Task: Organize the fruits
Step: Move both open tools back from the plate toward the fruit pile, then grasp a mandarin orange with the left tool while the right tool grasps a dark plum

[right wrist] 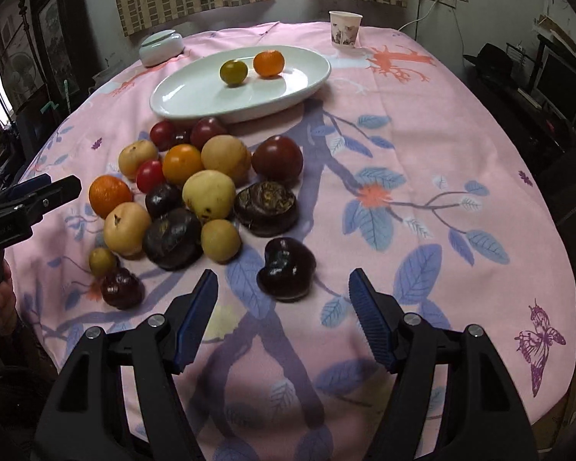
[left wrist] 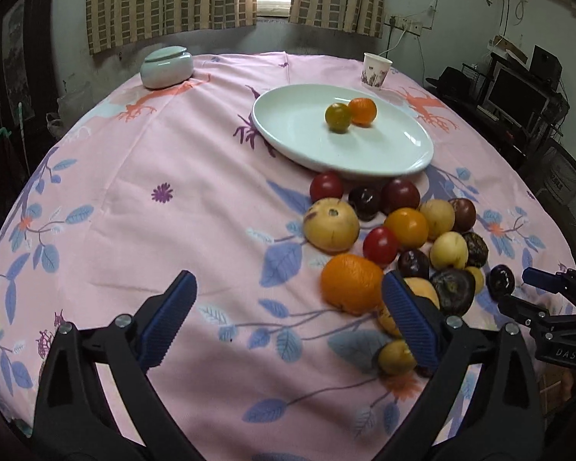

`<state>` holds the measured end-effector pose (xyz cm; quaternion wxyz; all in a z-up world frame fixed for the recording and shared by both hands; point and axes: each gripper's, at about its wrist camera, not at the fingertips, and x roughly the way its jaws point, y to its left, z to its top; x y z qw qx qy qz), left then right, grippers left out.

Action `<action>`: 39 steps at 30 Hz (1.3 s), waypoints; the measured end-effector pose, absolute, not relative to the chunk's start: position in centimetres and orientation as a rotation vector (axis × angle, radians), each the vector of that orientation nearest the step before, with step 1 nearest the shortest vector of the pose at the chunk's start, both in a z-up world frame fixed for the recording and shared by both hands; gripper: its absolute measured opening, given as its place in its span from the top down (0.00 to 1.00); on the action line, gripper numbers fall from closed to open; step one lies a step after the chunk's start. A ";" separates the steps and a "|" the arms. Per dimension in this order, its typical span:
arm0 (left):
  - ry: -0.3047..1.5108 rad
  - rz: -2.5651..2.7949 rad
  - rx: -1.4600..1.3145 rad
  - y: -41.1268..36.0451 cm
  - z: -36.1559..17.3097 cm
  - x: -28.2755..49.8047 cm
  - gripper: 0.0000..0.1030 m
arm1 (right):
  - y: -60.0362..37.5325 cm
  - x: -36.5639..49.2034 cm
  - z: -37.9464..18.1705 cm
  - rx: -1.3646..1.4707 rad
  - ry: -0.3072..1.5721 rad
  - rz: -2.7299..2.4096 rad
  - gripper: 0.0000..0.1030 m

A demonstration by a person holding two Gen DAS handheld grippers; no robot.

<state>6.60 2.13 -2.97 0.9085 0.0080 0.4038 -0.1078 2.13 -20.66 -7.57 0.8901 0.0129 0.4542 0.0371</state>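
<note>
A white oval plate [left wrist: 299, 134] [right wrist: 196, 92] holds a green-yellow fruit [left wrist: 338, 116] [right wrist: 233, 72] and a small orange [left wrist: 363, 111] [right wrist: 268, 63]. In front of it a pile of several fruits [left wrist: 403, 230] [right wrist: 196, 188] lies on the pink cloth: oranges, red tomatoes, yellow and dark ones. My left gripper [left wrist: 288, 315] is open and empty, its right finger beside a big orange [left wrist: 351, 282]. My right gripper [right wrist: 284, 315] is open and empty, just short of a dark purple fruit [right wrist: 286, 274]. Each gripper shows at the other view's edge, the right one [left wrist: 533, 292] and the left one [right wrist: 38, 192].
A pale green lidded jar [left wrist: 167, 66] [right wrist: 161, 48] stands at the far left of the table. A paper cup [left wrist: 376, 70] [right wrist: 345, 30] stands at the far right. The round table's edges fall away on all sides. Curtains and a window are behind.
</note>
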 end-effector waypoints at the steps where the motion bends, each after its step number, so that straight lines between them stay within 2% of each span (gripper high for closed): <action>1: 0.839 -0.217 0.024 2.2 -3.1 6.6 0.04 | -20.7 2.1 -7.7 0.022 0.936 0.074 0.31; 3: 0.847 -0.207 0.030 2.2 -3.4 6.3 0.04 | -20.9 2.1 -7.7 0.027 0.896 0.064 0.31; 4: 0.849 -0.204 0.027 2.3 -3.4 6.2 0.04 | -21.0 2.2 -7.7 0.034 0.868 0.066 0.35; 5: 0.852 -0.200 0.024 2.4 -3.5 6.1 0.04 | -21.0 2.4 -7.8 0.034 0.866 0.072 0.48; 9: 0.862 -0.200 0.030 2.3 -3.6 5.8 0.04 | -21.1 3.6 -9.0 0.043 0.917 0.090 0.68; 22: 0.970 -0.199 0.129 0.0 -7.3 7.6 0.04 | -21.5 2.8 -8.6 0.135 0.932 0.165 0.68; 25: 0.958 -0.241 0.093 -0.6 -6.7 8.1 0.14 | -21.5 2.8 -8.8 0.159 0.941 0.178 0.67; 26: 0.974 -0.261 0.103 -1.2 -6.9 8.3 0.23 | -21.4 2.7 -8.7 0.162 0.941 0.181 0.67; 28: 0.938 -0.261 0.149 -2.3 -6.8 8.2 0.33 | -21.4 2.6 -8.7 0.167 0.941 0.187 0.67; 29: 0.933 -0.280 0.149 -2.6 -6.7 8.2 0.44 | -21.4 2.6 -8.7 0.170 0.941 0.189 0.67; 31: 0.934 -0.291 0.137 -2.8 -6.7 8.4 0.49 | -21.4 2.5 -8.7 0.173 0.945 0.186 0.67; 32: 0.930 -0.296 0.129 -2.7 -6.6 8.5 0.55 | -21.4 2.5 -8.7 0.172 0.945 0.185 0.67; 39: 0.941 -0.331 0.048 -1.6 -5.9 8.3 0.59 | -21.2 2.0 -8.2 0.159 0.917 0.186 0.67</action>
